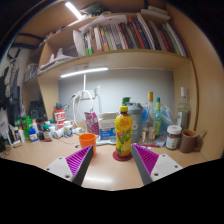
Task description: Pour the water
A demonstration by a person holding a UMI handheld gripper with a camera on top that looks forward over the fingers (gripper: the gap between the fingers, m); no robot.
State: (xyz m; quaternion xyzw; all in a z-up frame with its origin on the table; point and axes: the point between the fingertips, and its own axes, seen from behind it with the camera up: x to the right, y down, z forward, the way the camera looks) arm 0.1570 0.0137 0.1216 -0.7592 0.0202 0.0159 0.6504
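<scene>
A yellow drink bottle (pixel 123 131) with a green cap and a colourful label stands upright on a small dark red coaster (pixel 122 155) on the wooden desk (pixel 112 172). Left of it an orange cup (pixel 88 141) stands on the desk. My gripper (pixel 113 163) is open; its two fingers with purple pads (pixel 78 160) lie low over the desk, short of both things. The bottle is just beyond the fingertips, nearer the right finger. Nothing is between the fingers.
Several bottles and jars (pixel 160 124) crowd the desk's back right, and small bottles (pixel 30 131) stand at the left. A white kettle-like appliance (pixel 84 108) is behind the cup. A shelf of books (pixel 125 38) hangs above.
</scene>
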